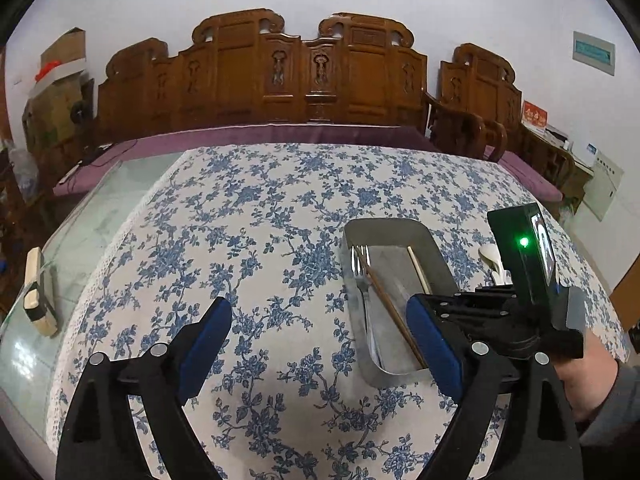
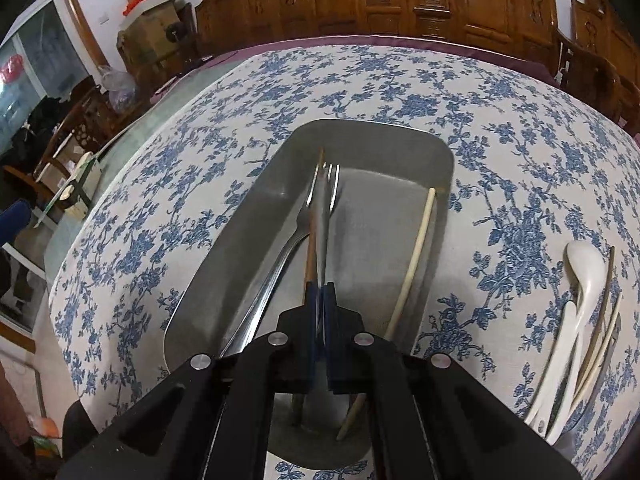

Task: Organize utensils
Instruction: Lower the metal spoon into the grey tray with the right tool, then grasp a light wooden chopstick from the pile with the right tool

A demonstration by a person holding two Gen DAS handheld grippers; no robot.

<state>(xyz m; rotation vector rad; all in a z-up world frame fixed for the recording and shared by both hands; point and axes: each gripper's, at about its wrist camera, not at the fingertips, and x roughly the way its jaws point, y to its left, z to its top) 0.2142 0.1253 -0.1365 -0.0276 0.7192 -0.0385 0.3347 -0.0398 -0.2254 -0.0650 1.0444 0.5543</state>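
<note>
My right gripper is clamped on a fork over the tray; left gripper gapes empty. A skewed release risks the fork bouncing out.

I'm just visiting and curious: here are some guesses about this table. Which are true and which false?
1. The rectangular metal tray holds a silver fork. True.
2. The tray is empty of chopsticks. False: a dark brown chopstick and a pale chopstick lie in it.
3. The left gripper is clamped on a fork. False: its blue pads stand wide apart with nothing between them.
4. The right gripper is closed. True.
5. A white ceramic spoon lies outside the tray. True.
</note>
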